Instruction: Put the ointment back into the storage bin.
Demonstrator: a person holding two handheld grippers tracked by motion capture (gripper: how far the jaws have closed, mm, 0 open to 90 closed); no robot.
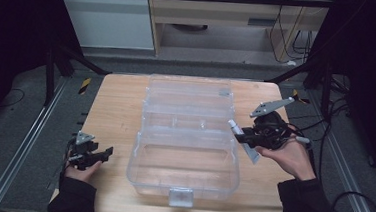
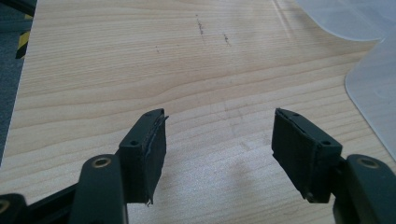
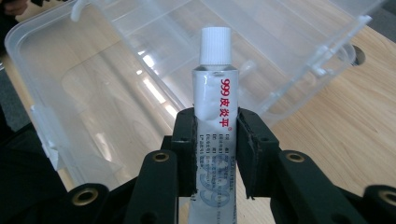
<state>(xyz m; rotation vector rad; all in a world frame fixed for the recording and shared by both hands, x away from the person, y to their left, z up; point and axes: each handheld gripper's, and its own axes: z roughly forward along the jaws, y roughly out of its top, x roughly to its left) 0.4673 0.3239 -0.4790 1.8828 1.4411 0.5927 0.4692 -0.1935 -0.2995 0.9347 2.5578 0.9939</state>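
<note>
High view: a light wooden table [image 1: 114, 131] stands on a dark floor, and a large clear plastic storage box [image 1: 184, 166] with its lid folded back lies open along the middle of it, reaching from near the front edge to near the far edge. A pale latch tab sits at the middle of the box's front wall.

At the table's right edge, a person's right hand [image 1: 292, 158] holds the right gripper [image 1: 241, 136] level, lifted off the wood, its black jaws pointing left toward the box. The jaws are clenched on a small white squeeze tube with a ribbed white screw cap [image 1: 243, 142]. The tube hangs at a slant just beside the right wall of the box, its cap end toward the far side and its flat end toward the front. A grey three-cornered plate rides above this gripper.

Near the front left corner of the table, the left hand [image 1: 81, 171] holds the left gripper [image 1: 106, 153] low over the wood, well apart from the box.

Left gripper view: the two black jaws stand wide apart with bare wood grain between them, released and grasping nothing. Edges of the clear box show at the upper right.

Right gripper view: the tube [image 3: 215, 112] stands upright between the two pads [image 3: 187, 144], pinched around its middle. Red characters beginning with 999 run down its white body. Its cap rises above the jaws, with the open clear box [image 3: 116, 93] behind it and bare wood to the right.
</note>
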